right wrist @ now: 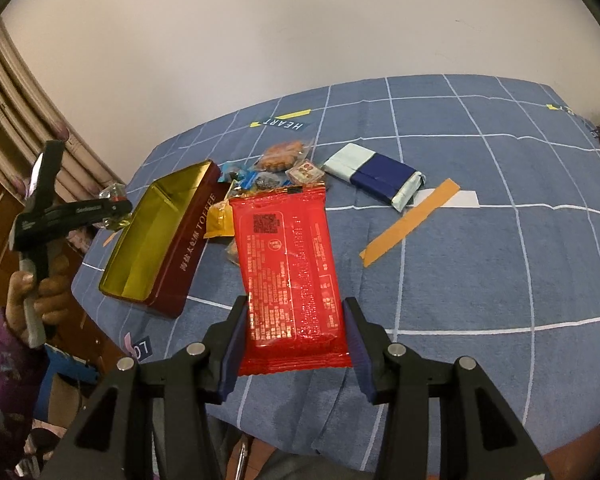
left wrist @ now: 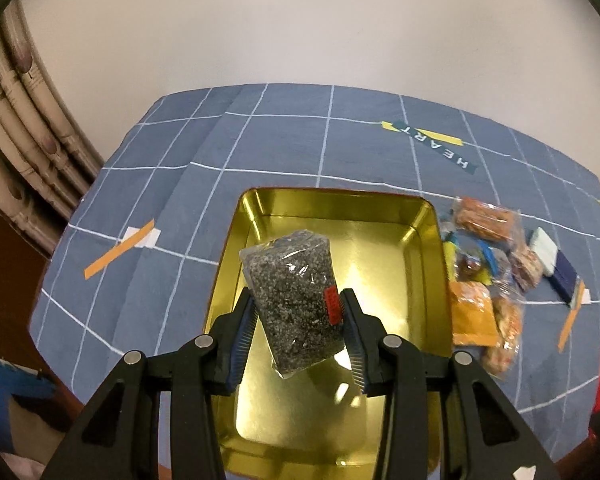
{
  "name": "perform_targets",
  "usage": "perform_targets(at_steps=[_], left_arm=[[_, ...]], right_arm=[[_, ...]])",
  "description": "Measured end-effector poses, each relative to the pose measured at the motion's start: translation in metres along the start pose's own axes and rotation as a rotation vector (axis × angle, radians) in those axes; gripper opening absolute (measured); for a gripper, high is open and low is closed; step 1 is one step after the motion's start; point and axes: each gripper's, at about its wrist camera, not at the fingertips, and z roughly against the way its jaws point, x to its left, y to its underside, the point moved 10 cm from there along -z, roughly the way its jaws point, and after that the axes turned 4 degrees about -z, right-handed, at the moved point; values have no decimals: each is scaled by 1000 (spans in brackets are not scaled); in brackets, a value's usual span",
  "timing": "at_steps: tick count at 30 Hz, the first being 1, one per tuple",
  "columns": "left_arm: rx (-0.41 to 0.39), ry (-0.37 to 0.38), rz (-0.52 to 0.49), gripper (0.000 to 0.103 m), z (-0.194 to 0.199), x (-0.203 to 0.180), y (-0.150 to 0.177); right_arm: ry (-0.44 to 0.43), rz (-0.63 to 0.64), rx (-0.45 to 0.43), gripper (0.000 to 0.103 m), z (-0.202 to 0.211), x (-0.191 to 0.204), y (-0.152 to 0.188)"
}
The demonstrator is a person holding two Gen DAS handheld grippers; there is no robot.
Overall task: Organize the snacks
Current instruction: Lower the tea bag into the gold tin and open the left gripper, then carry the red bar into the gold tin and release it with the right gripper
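Observation:
My left gripper [left wrist: 298,312] is shut on a clear packet of dark speckled snack [left wrist: 294,300] with a small red label, held above the open gold-lined tin [left wrist: 428,264]. The tin holds nothing else that I can see. My right gripper [right wrist: 296,332] is shut on a flat red snack packet [right wrist: 288,268], held above the blue checked cloth. In the right wrist view the tin [right wrist: 180,256] lies at the left with dark red sides, and the left gripper [right wrist: 116,204] hangs over its far left edge with a crinkled clear packet in it.
A pile of small wrapped snacks [left wrist: 488,280] lies right of the tin, the snack pile [right wrist: 276,168] behind the red packet. A blue and pale packet [right wrist: 376,180] lies further right. Orange tape strips [right wrist: 412,220] mark the cloth. A hand in a purple sleeve [right wrist: 32,296] holds the left gripper. Curtains hang at left.

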Motion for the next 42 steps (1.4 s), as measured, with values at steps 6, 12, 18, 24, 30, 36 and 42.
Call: perform_targets(at_steps=[6,12,18,24,30,36,42], left_arm=[[10,-23,-27,38,-14,0,-8],[19,-34,-35,38,-27,3,-14],[35,-60,-51,38,-43,6,-20],[52,-87,-52,38,-55,15,-23],[18,-125,-73,38,-54,19,-30],[4,-104,-59,43,-37,20,-30],[-80,-75,68,62,18,36,-15]], right_arm=[[0,-9,9,47,-3,-1,-1],[6,-9,15,47,-6,-1,-2],[8,-10,25,47,-8,-2,-1],[7,-13,30,47,-8,-2,-1],[6,-8,39,47,-11,0,-1],[0,-3,42,47,-12,4,0],[-17,37,24,47,-6,21,-11]])
